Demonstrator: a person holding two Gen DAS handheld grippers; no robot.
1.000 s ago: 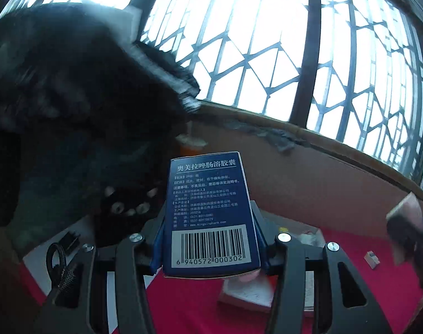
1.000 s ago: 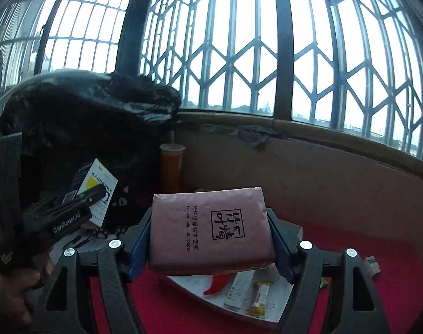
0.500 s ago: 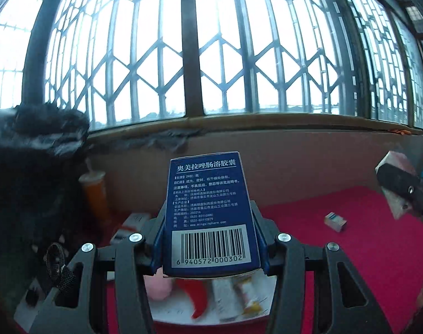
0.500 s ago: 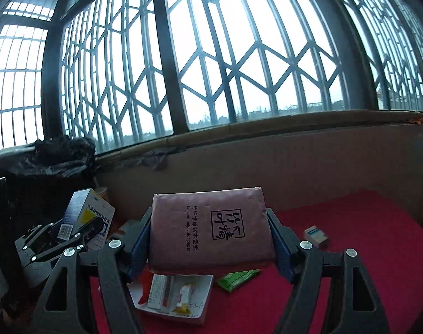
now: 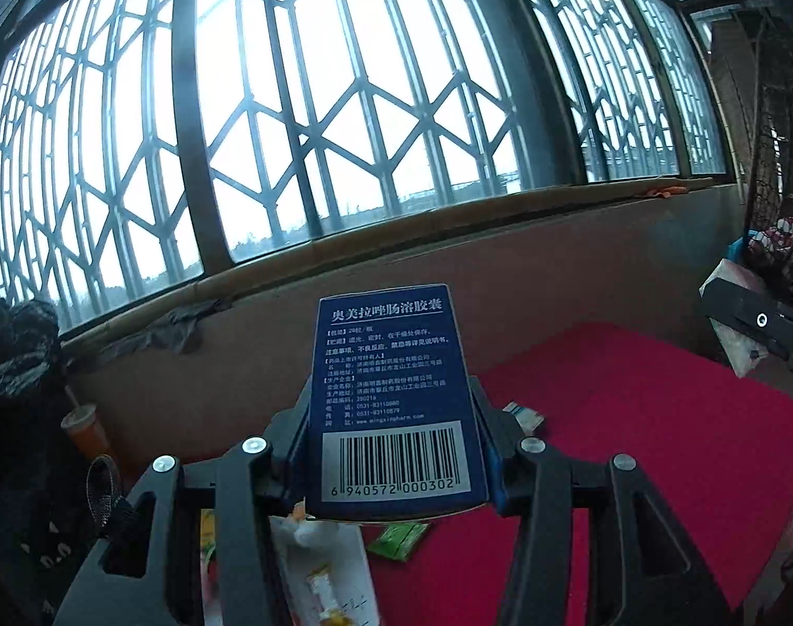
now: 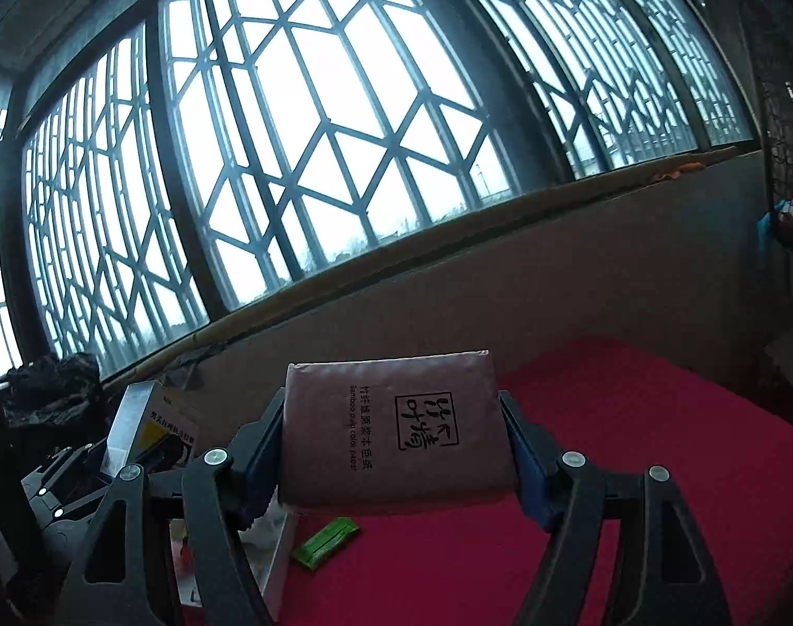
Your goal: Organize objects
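Note:
My left gripper [image 5: 394, 448] is shut on a dark blue medicine box [image 5: 394, 396] with white print and a barcode, held upright above the red table [image 5: 631, 443]. A pale pink tissue pack [image 6: 396, 443] with black lettering is clamped flat in my right gripper [image 6: 396, 461], also over the red table [image 6: 631, 443]. In the right wrist view the left gripper with its box [image 6: 146, 428] shows at the left edge. The right gripper [image 5: 751, 321] with its pack shows at the right edge of the left wrist view.
A white tray [image 6: 271, 558] of small packets lies low at the left, a green sachet [image 6: 326, 542] beside it. A small white box [image 5: 524, 414] sits near the back wall. An orange cup [image 5: 86, 430] and black bag [image 5: 15, 365] stand left. Barred windows fill the back.
Both grippers have swung to the right with their loads still held. The black bag slid off to the left, and the open red tabletop and right wall have come into view.

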